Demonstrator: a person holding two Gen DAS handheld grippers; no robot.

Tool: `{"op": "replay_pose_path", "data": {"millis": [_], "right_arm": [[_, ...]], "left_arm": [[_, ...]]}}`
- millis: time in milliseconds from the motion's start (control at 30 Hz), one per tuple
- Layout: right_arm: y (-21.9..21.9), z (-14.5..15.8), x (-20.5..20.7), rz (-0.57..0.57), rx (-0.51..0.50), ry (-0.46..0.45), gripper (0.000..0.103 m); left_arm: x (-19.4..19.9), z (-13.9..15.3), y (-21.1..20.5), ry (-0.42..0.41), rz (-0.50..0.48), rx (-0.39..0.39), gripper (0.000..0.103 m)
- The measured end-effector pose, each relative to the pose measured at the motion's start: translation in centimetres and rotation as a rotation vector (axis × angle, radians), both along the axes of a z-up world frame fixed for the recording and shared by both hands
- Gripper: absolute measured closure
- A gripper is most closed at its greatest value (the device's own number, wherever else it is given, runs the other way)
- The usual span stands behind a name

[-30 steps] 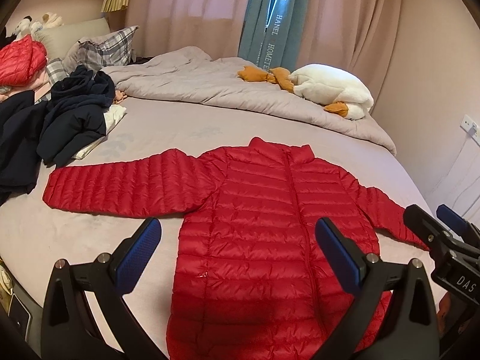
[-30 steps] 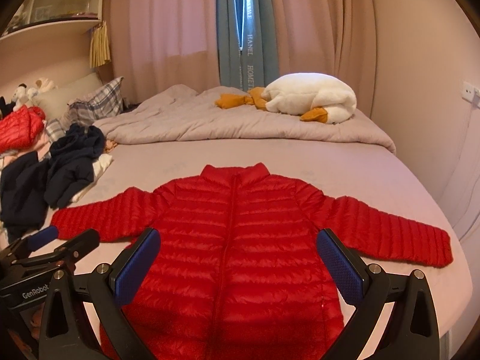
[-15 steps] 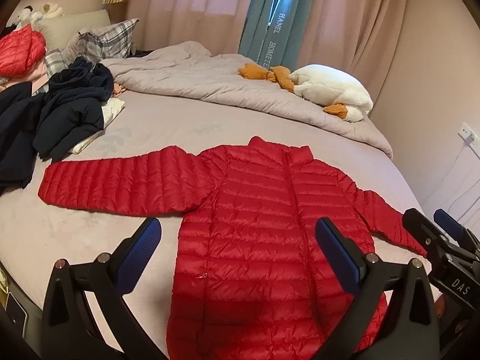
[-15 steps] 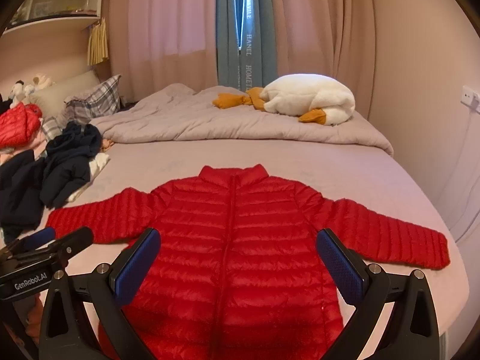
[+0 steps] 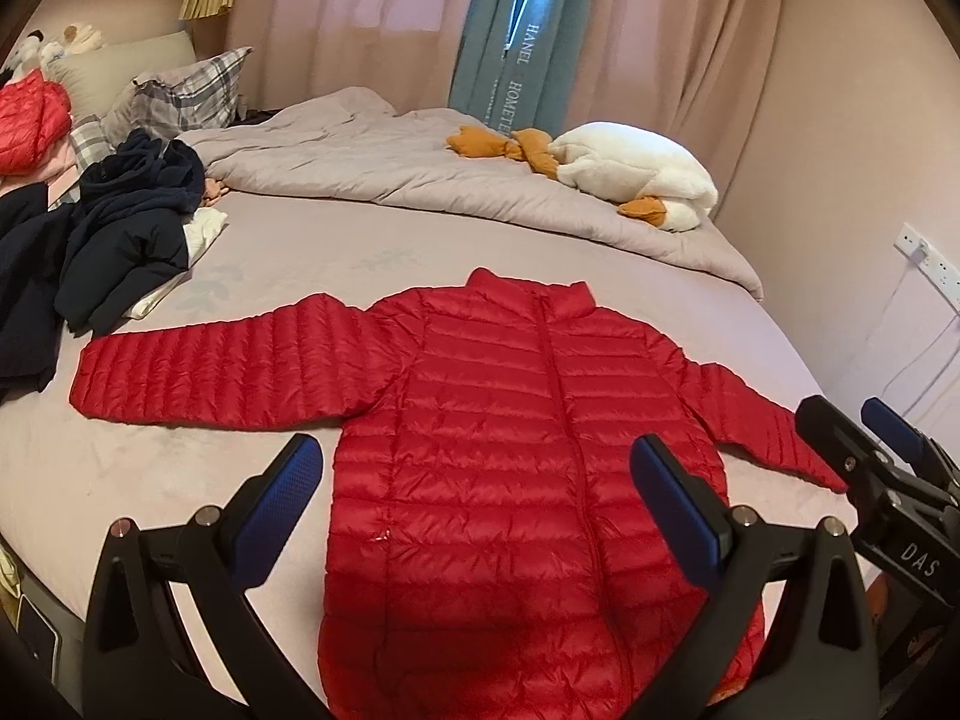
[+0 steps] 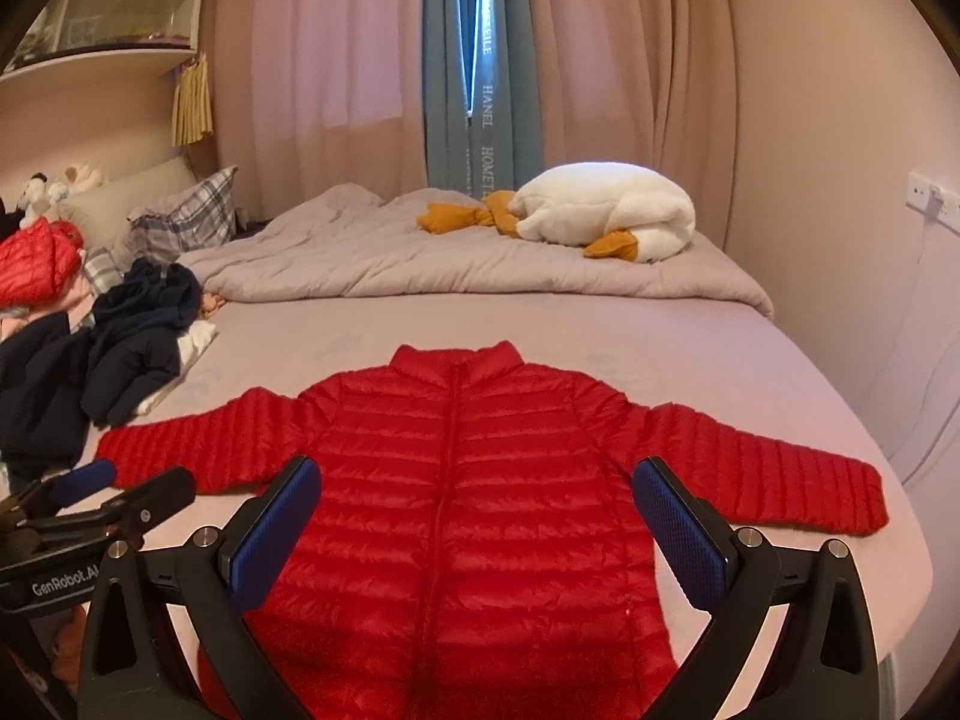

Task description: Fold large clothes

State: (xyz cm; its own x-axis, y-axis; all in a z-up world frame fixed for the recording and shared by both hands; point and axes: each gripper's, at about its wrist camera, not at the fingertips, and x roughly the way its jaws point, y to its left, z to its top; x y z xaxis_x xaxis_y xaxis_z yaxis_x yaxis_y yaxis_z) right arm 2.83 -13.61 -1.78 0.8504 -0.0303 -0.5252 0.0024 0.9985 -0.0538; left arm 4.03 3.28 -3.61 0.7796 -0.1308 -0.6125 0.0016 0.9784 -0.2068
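Note:
A red quilted puffer jacket [image 5: 510, 420] lies flat, front up and zipped, on the bed [image 5: 300, 252], both sleeves spread out to the sides; it also shows in the right wrist view [image 6: 468, 480]. My left gripper [image 5: 477, 498] is open and empty, held above the jacket's lower body. My right gripper [image 6: 477, 510] is open and empty, also above the jacket's lower half. In the left wrist view the right gripper [image 5: 870, 450] shows near the right sleeve's cuff. In the right wrist view the left gripper [image 6: 114, 492] shows near the left sleeve's cuff.
A pile of dark navy clothes [image 5: 108, 240] lies at the bed's left. A folded red jacket [image 5: 30, 126] and plaid pillows [image 5: 186, 90] sit further back left. A rumpled grey duvet [image 5: 420, 180] and a white goose plush [image 5: 636, 180] lie at the far side. A wall stands close on the right.
Both views have shifted slightly: the jacket sits a little differently in frame and the right wrist view has risen a bit. The jacket itself has not moved. Both grippers stay open.

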Motion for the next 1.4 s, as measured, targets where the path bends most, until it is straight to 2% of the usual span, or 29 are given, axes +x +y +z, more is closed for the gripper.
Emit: {"op": "replay_pose_path", "data": {"millis": [433, 833, 1400], "right_arm": [[-0.1, 0.9, -1.0, -0.009, 0.001, -0.046, 0.0], [-0.6, 0.0, -0.5, -0.018, 0.006, -0.035, 0.0], [-0.1, 0.2, -0.7, 0.002, 0.001, -0.031, 0.0]], "left_arm": [[-0.8, 0.9, -1.5, -0.025, -0.059, 0.022, 0.0], [0.3, 0.0, -1.4, 0.022, -0.025, 0.022, 0.0], [0.3, -0.3, -0.9, 0.025, 0.006, 0.02, 0.0]]}}
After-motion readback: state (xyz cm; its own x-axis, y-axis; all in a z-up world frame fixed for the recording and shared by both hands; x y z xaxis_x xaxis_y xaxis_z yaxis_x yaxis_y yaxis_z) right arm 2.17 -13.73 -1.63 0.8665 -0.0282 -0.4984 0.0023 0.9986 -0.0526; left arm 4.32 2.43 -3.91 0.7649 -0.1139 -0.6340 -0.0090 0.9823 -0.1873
